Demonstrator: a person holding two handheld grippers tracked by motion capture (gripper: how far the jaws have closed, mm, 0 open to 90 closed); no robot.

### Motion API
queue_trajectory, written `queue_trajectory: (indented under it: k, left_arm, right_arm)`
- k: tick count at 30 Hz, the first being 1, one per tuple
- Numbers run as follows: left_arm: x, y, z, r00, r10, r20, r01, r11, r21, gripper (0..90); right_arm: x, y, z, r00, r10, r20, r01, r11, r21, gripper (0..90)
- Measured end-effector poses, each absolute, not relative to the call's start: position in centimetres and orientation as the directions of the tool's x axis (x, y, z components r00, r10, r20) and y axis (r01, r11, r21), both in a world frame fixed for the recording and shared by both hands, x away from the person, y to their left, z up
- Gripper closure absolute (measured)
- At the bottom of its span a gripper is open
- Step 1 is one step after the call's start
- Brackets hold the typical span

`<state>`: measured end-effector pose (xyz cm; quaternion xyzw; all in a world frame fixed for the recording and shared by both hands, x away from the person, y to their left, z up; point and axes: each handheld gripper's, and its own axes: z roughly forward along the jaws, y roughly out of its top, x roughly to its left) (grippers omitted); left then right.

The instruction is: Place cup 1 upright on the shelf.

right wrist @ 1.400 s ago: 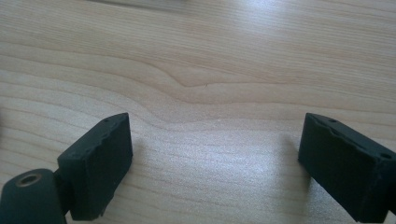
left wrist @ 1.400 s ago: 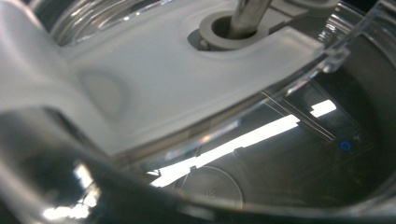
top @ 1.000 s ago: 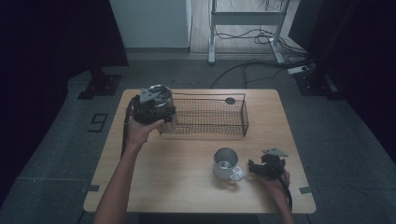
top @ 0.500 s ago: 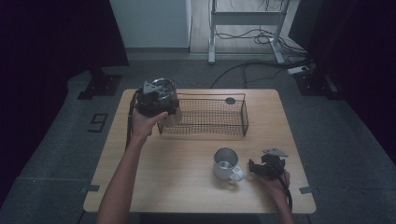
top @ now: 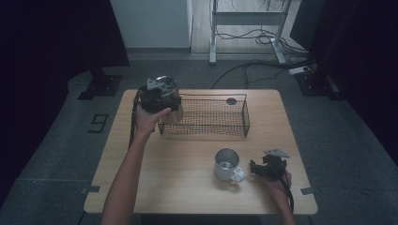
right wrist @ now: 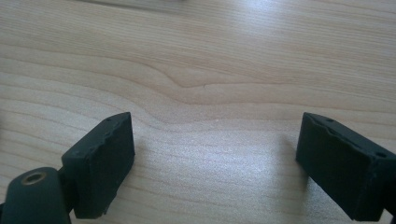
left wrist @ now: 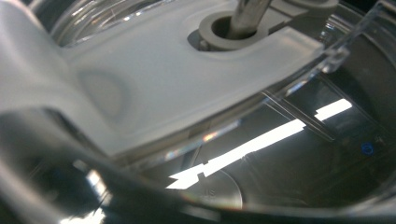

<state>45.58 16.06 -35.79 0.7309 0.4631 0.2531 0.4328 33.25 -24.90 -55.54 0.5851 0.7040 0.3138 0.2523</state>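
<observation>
Carrying a clear lidded glass jar (top: 165, 93) pinched in the left gripper (top: 157, 96) toward the black wire basket (top: 206, 117) at three o'clock, the person next needs a lowering into it, while the right gripper (right wrist: 215, 158), jaws spread and empty, rests beside the steel mug (top: 227, 164).

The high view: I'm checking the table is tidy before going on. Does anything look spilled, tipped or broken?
Nothing stands out. The metal mug stands upright on the table, the wire basket sits level, and the left gripper holds a lidded jar at the basket's left end. No spill shows.
</observation>
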Motion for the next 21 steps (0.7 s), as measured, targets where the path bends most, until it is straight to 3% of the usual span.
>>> queue_trajectory:
  k: [21]
  left_arm:
    - [47.7, 14.5, -36.1, 0.455, 0.89, -0.027, 0.466, -0.212, 0.859, 4.2]
  right_arm:
    - [33.3, -24.9, -55.5, -0.183, 0.983, 0.012, 0.667, 0.115, 0.736, 11.2]
